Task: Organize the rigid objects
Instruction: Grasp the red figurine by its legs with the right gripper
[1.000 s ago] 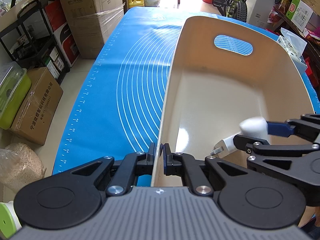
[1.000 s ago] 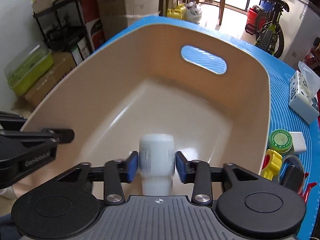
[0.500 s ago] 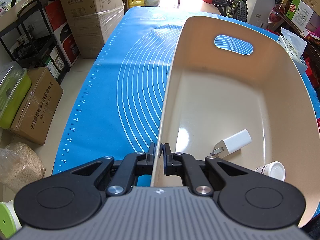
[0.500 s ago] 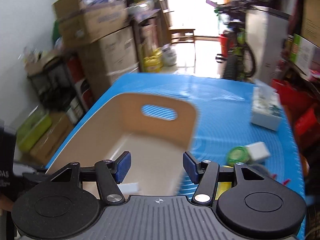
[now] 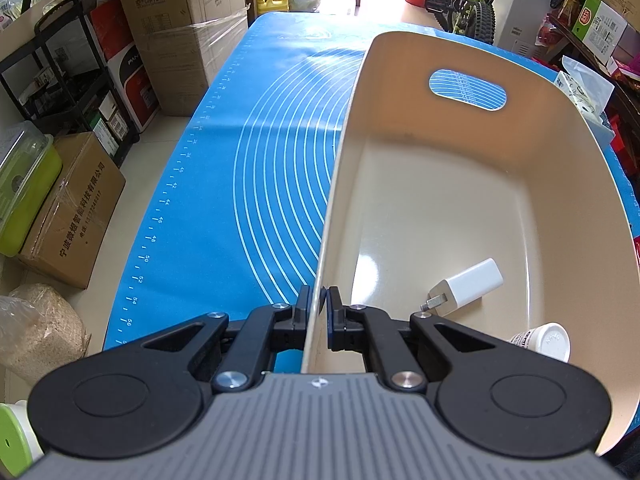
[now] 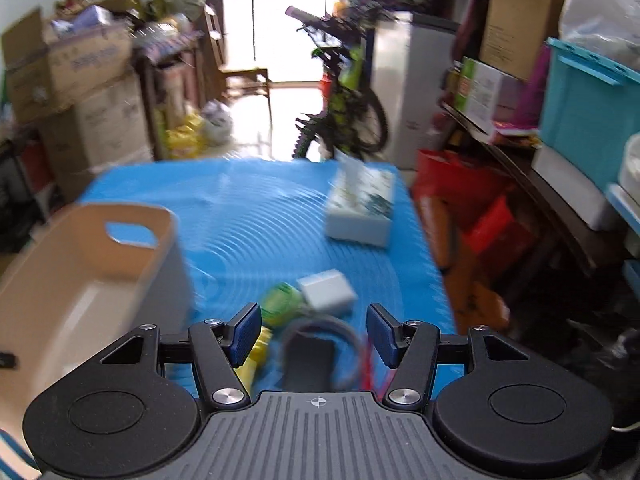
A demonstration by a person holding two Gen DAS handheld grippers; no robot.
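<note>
Blue mat (image 5: 256, 184): left gripper (image 5: 318, 306) angled down, clamped on bin (image 5: 340, 184) rim; right gripper (image 6: 312, 330) open, empty.

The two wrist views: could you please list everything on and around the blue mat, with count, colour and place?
mat: one, blue with white rings, covering the table.
bin: one, beige, on the mat.
charger: one, white, lying on the bin floor.
bottle: one, white, lying in the bin's near corner.
tissue box: one, white patterned, far side of the mat.
white block: one, on the mat beside the green-lidded item.
green-lidded item: one, blurred, right of the bin.
left gripper: black, jaws clamped on the bin's wall.
right gripper: black, blue pads, jaws apart and empty, above the blurred clutter.
</note>
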